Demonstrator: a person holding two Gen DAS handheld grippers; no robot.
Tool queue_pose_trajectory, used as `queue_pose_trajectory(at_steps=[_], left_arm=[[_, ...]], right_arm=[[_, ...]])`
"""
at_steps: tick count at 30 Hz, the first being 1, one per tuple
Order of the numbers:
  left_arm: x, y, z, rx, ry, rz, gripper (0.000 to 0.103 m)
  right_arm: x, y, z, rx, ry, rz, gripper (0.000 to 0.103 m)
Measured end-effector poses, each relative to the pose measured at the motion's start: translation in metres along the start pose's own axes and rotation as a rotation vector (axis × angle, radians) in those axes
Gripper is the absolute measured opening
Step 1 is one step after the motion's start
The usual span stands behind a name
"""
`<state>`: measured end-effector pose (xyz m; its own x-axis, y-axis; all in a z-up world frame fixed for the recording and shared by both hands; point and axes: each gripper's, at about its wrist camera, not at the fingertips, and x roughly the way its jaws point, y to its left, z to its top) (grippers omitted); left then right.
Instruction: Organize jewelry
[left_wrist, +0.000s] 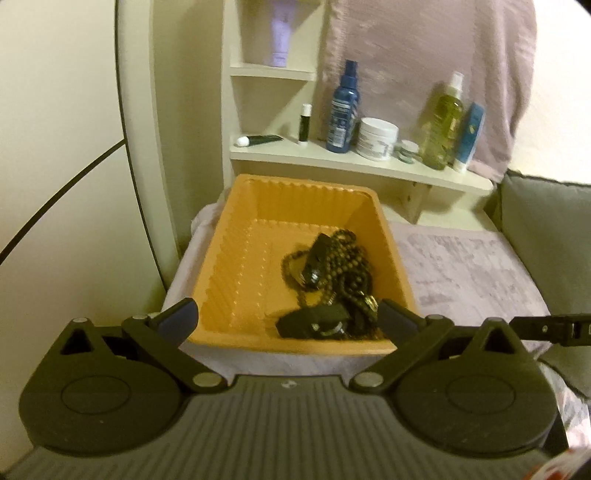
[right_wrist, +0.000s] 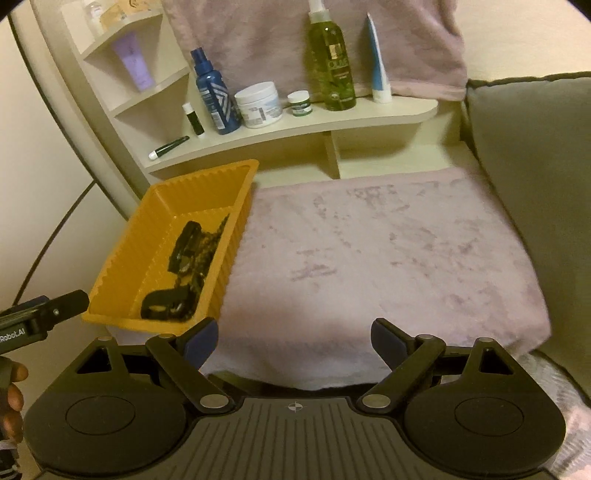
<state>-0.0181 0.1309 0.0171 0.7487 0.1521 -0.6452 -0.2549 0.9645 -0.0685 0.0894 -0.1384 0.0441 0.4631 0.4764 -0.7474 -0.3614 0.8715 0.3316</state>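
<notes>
My left gripper is spread wide with nothing in it; the dark jewelry lies in the orange basket at twelve o'clock, just past my fingertips. My right gripper is spread wide too, over pink towel, the basket at ten o'clock.

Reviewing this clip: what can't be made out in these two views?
- Jewelry pile in the orange bin: dark and tangled, so pieces cannot be counted in either view.
- Bin's near right corner: covered by the left tool finger in the left wrist view.
- Bottle labels on the shelf: too small and blurred to read.
- Left tool: cut off by the right wrist view's edge.
</notes>
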Motion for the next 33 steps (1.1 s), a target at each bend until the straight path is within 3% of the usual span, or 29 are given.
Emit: queue_pose_trajectory(at_steps=[19, 33], left_arm=[[-0.014, -0.041, -0.038, 0.053, 0.119, -0.005, 0.102], [-0.013, -0.047, -0.038, 0.056, 0.105, 0.023, 0.102]], right_arm=[[-0.02, 0.008, -0.033, -0.065, 0.026, -0.031, 0.089], [-0.02, 0.007, -0.036, -0.059, 0.03, -0.027, 0.089]])
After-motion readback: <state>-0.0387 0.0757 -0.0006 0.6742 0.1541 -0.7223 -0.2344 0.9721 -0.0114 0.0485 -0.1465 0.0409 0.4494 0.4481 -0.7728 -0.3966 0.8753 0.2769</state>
